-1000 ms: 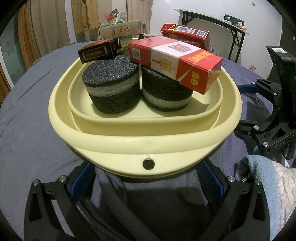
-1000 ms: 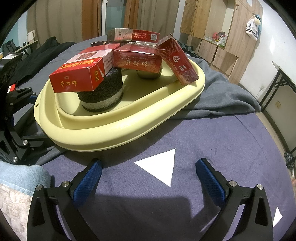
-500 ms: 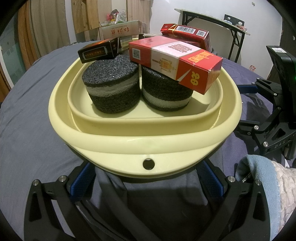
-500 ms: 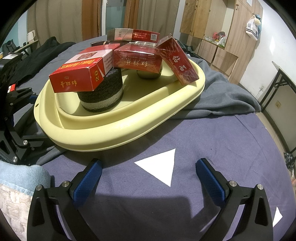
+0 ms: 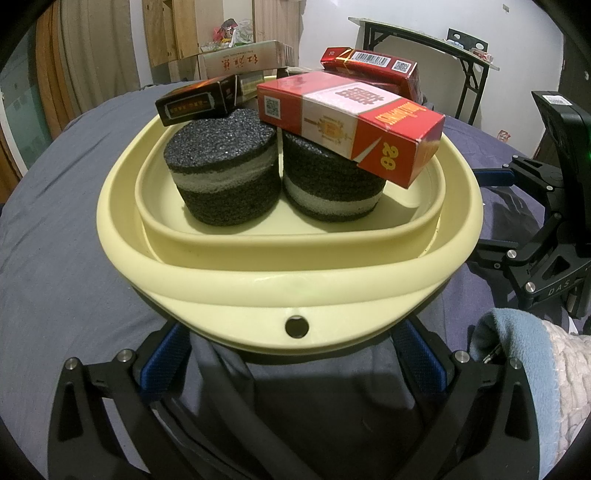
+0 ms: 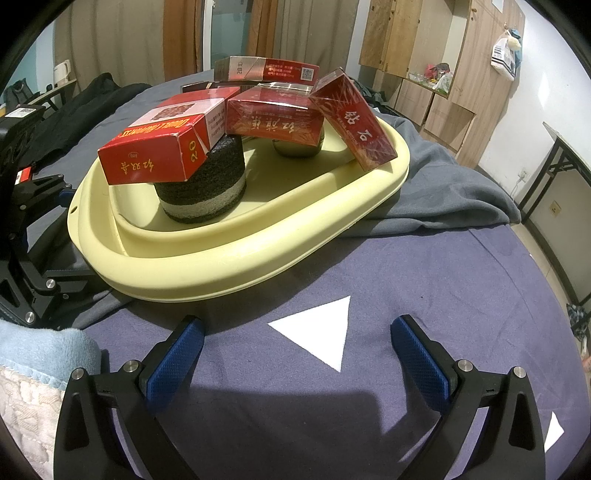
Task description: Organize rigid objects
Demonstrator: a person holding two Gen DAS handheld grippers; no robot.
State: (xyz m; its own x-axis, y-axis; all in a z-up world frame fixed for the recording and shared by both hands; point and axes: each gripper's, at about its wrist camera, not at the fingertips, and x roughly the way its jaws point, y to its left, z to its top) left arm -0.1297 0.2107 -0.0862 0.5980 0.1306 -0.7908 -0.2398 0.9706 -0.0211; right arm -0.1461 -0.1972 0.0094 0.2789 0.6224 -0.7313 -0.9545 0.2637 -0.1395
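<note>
While the yellow basin (image 5: 295, 280) hides my left gripper's (image 5: 291, 354) fingertips, both my claws stay spread, the right gripper (image 6: 295, 350) empty beside it.

Bkgd only: white wall (image 5: 325, 33) behind, w/ a black-legged folding table (image 5: 424, 40) against it. Light wood cabinets (image 6: 436, 55) along the right-view side, open shelf w/ clutter, a bag (image 6: 506, 55) hanging on one door. Tan curtains (image 6: 122, 40) + brown drape by a frosted glass door (image 6: 229, 33). White kettle (image 6: 62, 72) on a side stand at far left. Wall socket (image 6: 523, 172) low down. Room lit evenly, indoor light.
</note>
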